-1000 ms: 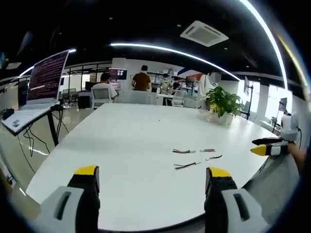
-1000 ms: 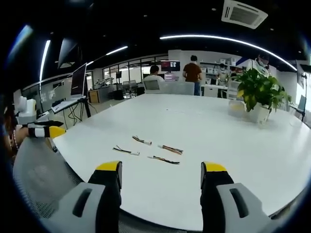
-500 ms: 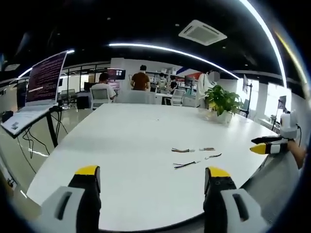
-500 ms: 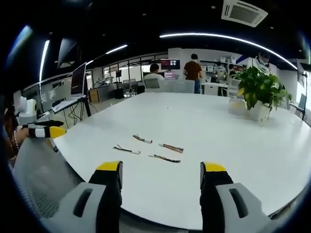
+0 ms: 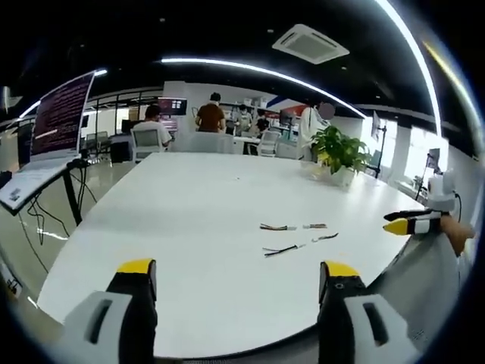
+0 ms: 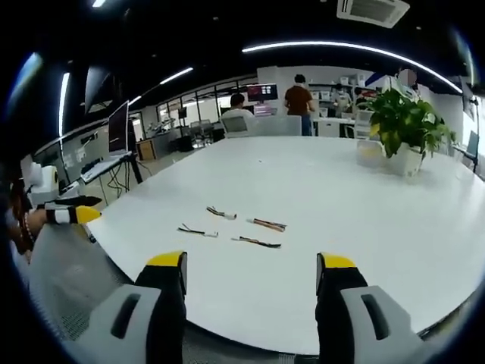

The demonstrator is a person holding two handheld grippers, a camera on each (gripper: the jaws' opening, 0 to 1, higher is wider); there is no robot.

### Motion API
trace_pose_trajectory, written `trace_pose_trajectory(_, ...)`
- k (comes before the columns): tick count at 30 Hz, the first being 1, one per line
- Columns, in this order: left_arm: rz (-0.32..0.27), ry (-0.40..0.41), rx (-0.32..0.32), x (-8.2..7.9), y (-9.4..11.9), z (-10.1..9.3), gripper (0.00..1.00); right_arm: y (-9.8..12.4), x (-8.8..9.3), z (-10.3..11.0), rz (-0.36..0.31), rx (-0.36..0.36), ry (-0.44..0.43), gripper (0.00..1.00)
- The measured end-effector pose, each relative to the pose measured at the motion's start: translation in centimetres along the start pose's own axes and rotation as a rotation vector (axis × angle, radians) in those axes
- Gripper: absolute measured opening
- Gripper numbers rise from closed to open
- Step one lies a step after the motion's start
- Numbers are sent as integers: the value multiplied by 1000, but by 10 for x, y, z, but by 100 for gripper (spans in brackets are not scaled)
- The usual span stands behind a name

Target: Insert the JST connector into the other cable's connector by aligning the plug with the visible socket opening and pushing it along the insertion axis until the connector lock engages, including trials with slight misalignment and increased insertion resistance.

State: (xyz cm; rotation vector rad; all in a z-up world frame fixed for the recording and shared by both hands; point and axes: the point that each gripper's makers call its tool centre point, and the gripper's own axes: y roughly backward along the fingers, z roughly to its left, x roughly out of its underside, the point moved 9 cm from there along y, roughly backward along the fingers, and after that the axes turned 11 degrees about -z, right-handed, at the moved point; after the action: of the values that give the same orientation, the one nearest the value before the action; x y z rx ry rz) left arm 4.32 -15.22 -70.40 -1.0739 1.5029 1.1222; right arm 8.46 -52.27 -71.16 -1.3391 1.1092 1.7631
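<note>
left yellow-tipped gripper [image 5: 233,274]: jaws wide apart, holds nothing | right yellow-tipped gripper [image 6: 251,267]: jaws wide apart, holds nothing | four short wired connector cables [image 6: 231,227] lie loose on the large white table [image 6: 364,220], well ahead of both | one potted green plant [image 6: 400,129] on far side

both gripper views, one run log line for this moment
left gripper open | right gripper open | cables loose on table | nothing mated

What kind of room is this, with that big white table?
Most likely an open-plan office or lab. Beyond the white table people sit and stand at desks, a large monitor on a stand shows text, and a potted plant stands on the table under strip lights and a ceiling air-conditioning unit.
</note>
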Motion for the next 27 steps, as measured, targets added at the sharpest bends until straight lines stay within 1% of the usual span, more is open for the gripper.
trace_pose_trajectory(1,-22,44,2,-2,0,1,89,0,-1,-1,1,-2,6,69)
trace_pose_trajectory(2,-12,64,-7,-2,0,4,90,-1,-1,-2,0,-7,12,69)
trace_pose_trajectory(3,23,90,-9,0,-1,8,91,-2,-2,-3,2,-17,18,69)
trace_pose_trajectory(4,52,98,-4,2,-1,10,91,-4,-1,-3,23,-71,23,70)
trace_pose_trajectory(5,56,85,-4,2,-3,14,89,-5,0,-6,48,-72,8,71)
trace_pose_trajectory(6,50,70,-5,1,-4,17,87,-6,-1,-10,52,-75,35,72)
trace_pose_trajectory(7,26,31,-6,-3,-5,20,87,-7,-1,-13,60,-80,68,72)
trace_pose_trajectory(8,14,18,-5,-7,-7,21,89,-8,-3,-19,65,-75,107,72)
trace_pose_trajectory(12,-20,-8,18,-20,-19,25,90,-14,-11,-24,30,-86,150,71)
trace_pose_trajectory(14,-30,-38,23,-26,-28,26,91,-18,-13,-25,19,-88,147,71)
trace_pose_trajectory(17,-42,-94,49,-34,-39,24,91,-23,-16,-27,16,-94,143,71)
trace_pose_trajectory(19,-60,-105,64,-40,-46,23,91,-24,-16,-27,20,-95,147,71)
trace_pose_trajectory(24,-70,-110,85,-46,-61,23,91,-29,-21,-32,28,-98,141,71)
trace_pose_trajectory(27,-63,-103,96,-44,-70,23,91,-33,-20,-35,49,-105,132,73)
